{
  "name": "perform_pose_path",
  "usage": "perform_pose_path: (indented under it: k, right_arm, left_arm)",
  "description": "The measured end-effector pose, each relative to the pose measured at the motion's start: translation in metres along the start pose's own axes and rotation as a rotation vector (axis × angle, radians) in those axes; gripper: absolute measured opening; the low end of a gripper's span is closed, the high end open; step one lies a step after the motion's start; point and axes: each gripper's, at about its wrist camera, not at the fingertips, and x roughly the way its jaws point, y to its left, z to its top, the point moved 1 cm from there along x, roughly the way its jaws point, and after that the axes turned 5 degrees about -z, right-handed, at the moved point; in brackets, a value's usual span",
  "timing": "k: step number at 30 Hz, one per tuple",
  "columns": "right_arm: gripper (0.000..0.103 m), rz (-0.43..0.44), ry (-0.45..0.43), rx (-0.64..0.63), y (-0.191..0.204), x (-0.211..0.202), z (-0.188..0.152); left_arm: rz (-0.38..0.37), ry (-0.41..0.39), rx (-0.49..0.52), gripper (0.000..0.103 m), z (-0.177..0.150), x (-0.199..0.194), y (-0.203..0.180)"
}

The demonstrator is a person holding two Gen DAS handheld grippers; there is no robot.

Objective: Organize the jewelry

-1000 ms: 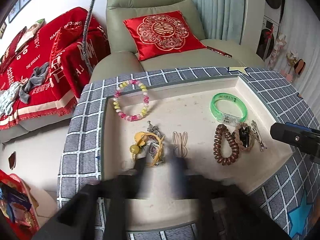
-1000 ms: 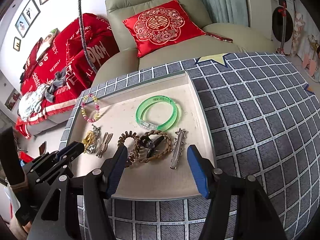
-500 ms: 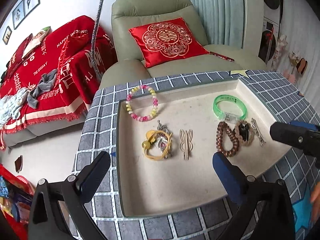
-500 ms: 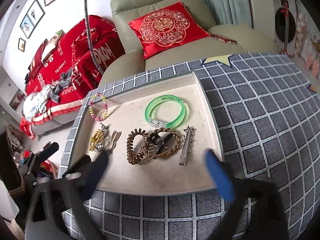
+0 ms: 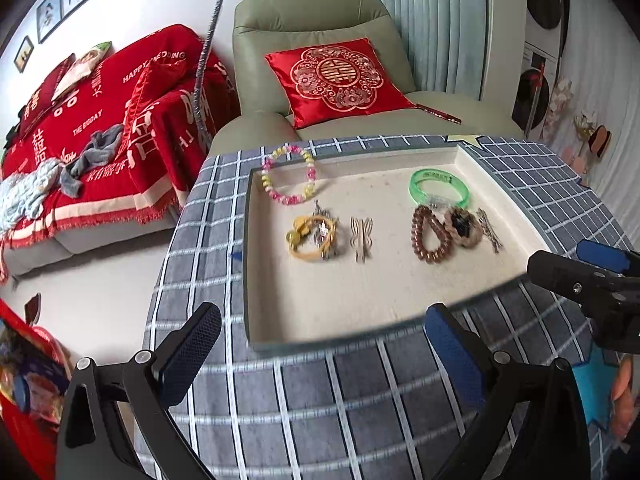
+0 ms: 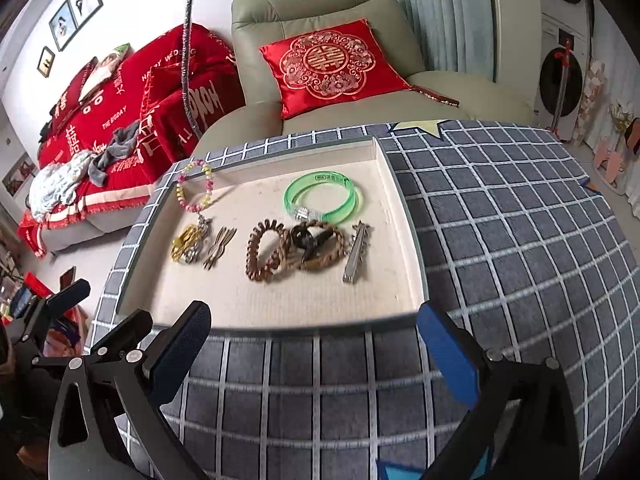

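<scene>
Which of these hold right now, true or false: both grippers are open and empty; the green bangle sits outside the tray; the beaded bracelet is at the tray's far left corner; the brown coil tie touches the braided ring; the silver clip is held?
1. Both the left gripper and the right gripper are open and empty. True.
2. The green bangle sits outside the tray. False: it lies inside, near the far right.
3. The beaded bracelet is at the far left corner. True.
4. The brown coil tie touches the braided ring. True.
5. The silver clip is held. False: it lies on the tray floor.
</scene>
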Motion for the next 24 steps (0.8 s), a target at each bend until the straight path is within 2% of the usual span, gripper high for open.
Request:
perform_pose_path:
  k: [13, 24]
  right_arm:
    - [0.103, -0.036, -0.087, -0.037, 0.009, -0.042, -0.05]
    - [0.103, -0.078, -0.154, -0.075, 0.013, -0.071, -0.079]
  left_arm:
    - [0.018, -0.032, -0.06, 0.103, -0.053, -0.041, -0.004]
    - [0.025, -0.064, -0.083, 0.103, -0.083, -0.062, -0.009]
